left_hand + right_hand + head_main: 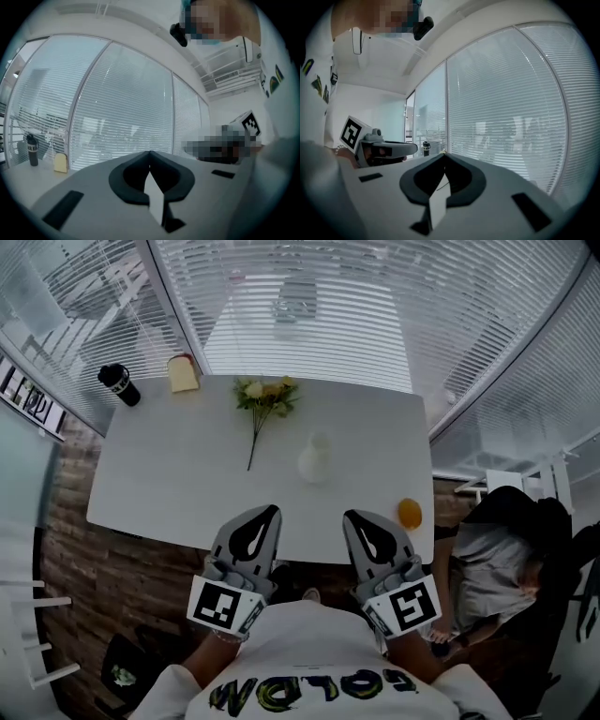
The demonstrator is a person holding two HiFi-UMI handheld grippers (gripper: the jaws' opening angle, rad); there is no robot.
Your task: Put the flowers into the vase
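We rate the flowers light and fragile: pinch the stem mid-length. Our left claw and right claw are pressed together, empty.

Bare tabletop is left along the near edge and the left side. The middle is taken by the vase, the far edge by the flowers, the near right corner by an orange.

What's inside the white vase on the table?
No stems stick out of the vase; the flowers lie flat on the table beside it. Whether it holds water cannot be seen past its mouth.
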